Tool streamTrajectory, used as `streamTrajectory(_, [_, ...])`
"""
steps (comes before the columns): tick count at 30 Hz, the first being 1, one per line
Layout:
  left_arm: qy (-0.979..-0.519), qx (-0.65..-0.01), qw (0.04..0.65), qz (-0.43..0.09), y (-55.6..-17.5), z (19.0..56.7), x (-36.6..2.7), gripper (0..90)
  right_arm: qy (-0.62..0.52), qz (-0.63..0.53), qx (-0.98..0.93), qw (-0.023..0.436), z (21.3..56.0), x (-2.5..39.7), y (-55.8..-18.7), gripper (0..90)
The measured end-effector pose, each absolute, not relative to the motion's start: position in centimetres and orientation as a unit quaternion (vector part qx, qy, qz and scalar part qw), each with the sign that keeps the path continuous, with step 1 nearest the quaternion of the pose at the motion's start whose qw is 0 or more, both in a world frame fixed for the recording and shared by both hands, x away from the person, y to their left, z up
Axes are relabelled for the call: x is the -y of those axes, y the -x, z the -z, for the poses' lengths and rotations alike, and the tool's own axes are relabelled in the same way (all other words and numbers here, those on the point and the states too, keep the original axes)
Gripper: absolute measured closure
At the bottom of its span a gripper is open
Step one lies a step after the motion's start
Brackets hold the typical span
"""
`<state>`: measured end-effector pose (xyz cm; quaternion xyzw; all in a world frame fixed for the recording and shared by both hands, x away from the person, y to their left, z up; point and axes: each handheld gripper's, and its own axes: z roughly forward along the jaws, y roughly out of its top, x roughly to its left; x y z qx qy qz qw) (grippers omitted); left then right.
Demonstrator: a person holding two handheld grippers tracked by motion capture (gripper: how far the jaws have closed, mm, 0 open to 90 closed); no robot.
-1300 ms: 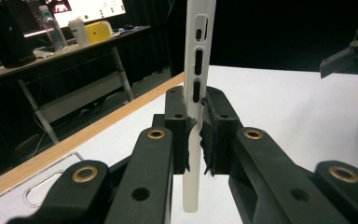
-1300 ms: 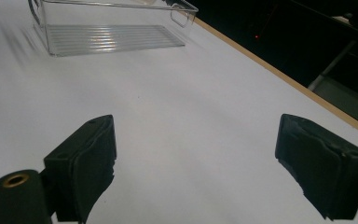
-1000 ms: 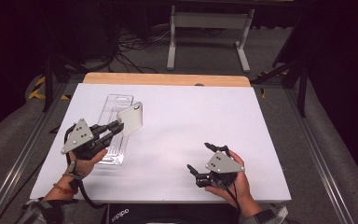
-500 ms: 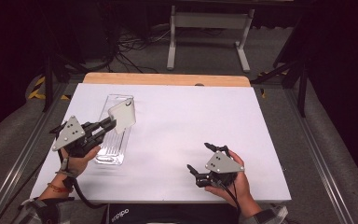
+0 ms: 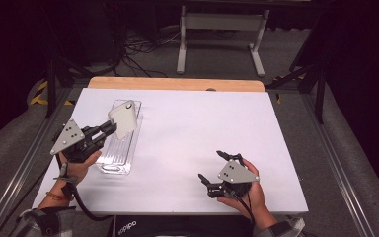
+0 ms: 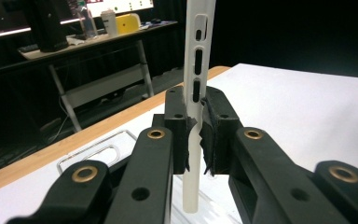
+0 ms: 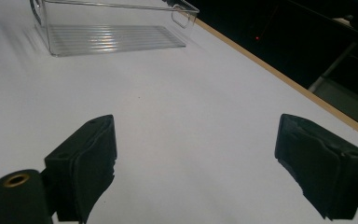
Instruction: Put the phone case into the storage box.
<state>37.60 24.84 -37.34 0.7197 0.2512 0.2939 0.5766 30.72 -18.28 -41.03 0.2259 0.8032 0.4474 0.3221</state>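
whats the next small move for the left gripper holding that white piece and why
Probably lower it into the clear bin: the left gripper is shut on the white slotted plate, held above the bin, while the right gripper rests open.

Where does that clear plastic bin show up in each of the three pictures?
High view: the clear bin lies left of centre on the white table, under the white slotted piece that the left gripper holds.
Left gripper view: its rim shows lower left, behind the jaws.
Right gripper view: upper left.
Shared landmark: the table's wooden edge.
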Motion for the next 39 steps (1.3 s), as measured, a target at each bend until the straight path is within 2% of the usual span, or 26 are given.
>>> streamTrajectory(12, [-0.722, -0.275, 0.563, -0.294, -40.2, 38.4, -25.8, 81.9, -0.227, -0.444, -0.806, 0.319, 41.2, 18.2, -30.9, 13.4])
streamTrajectory(24, [-0.719, -0.299, 0.575, -0.252, -44.6, 39.8, -27.0, 81.8, -0.229, -0.436, -0.811, 0.315, 41.7, 17.9, -31.2, 13.4])
streamTrajectory(39, [-0.732, -0.313, 0.556, -0.238, -48.1, 41.8, -26.9, 81.7, -0.224, -0.425, -0.820, 0.310, 42.2, 17.6, -31.6, 13.7])
